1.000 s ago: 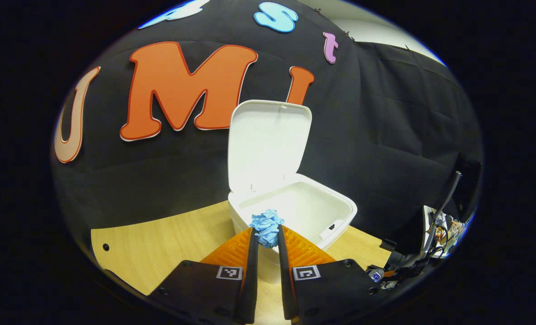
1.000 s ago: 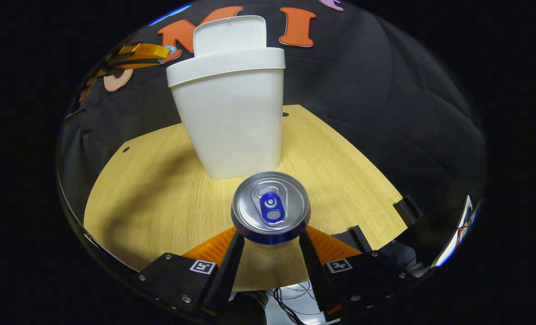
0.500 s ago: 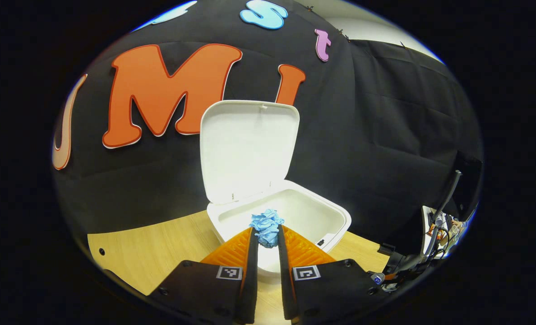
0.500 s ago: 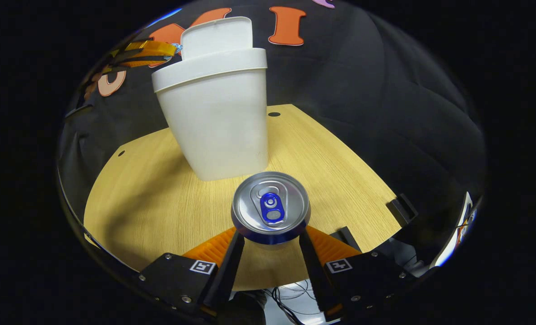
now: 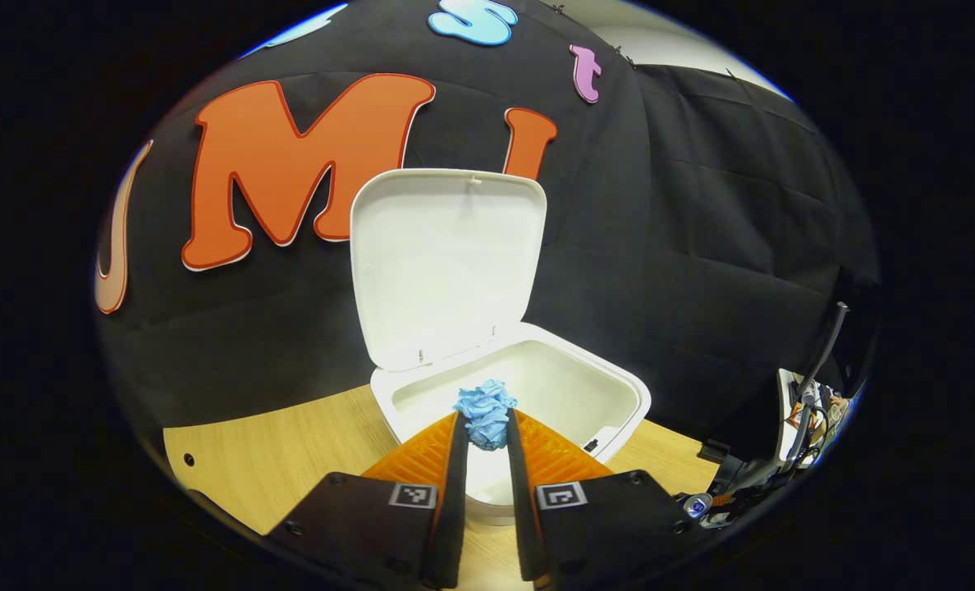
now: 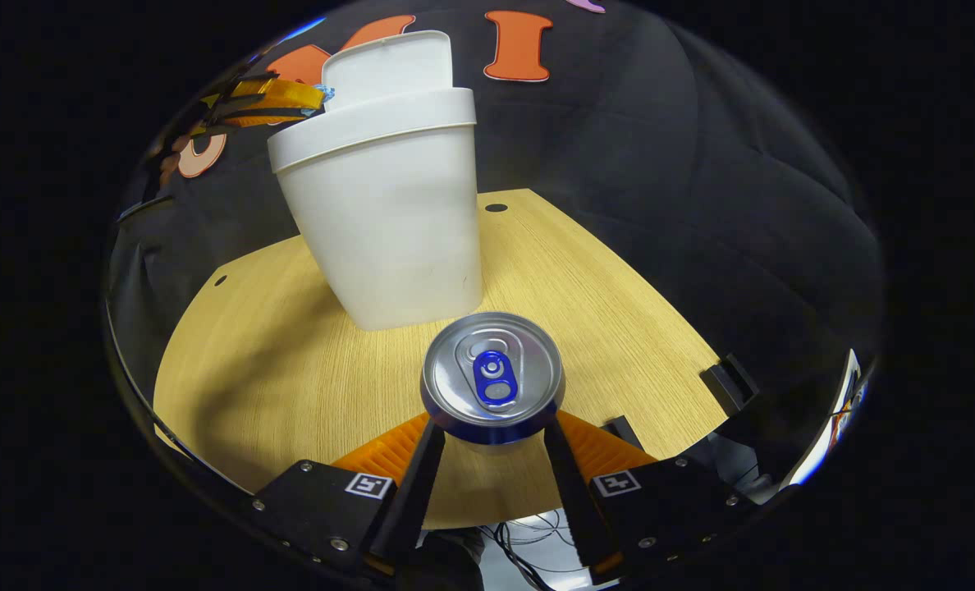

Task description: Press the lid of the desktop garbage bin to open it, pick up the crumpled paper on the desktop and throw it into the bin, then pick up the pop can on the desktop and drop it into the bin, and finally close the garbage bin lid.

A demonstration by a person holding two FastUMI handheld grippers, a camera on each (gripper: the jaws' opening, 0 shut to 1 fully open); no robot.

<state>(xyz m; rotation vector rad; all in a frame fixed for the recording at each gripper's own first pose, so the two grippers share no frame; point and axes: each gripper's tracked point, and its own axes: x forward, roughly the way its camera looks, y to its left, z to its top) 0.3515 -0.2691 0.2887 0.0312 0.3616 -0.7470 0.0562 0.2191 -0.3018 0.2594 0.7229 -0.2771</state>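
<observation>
Left gripper view: the left gripper (image 5: 487, 431) has its fingers set narrow, both pressing on the crumpled blue paper ball (image 5: 486, 412) held at their tips. The paper sits above the open mouth of the white plastic desktop garbage bin (image 5: 619, 392), just inside its near rim. The white hinged lid (image 5: 442, 258) stands upright behind the opening. The bin rests on the light wooden worktop (image 5: 282, 451).

Right gripper view: the right gripper (image 6: 492, 431) has its fingers spread moderately, clamped on either side of the upright silver-topped blue pop can (image 6: 492, 376). The can is just in front of the bin's base, above the worktop's middle. The left gripper is at the bin's top rim, upper left.
</observation>
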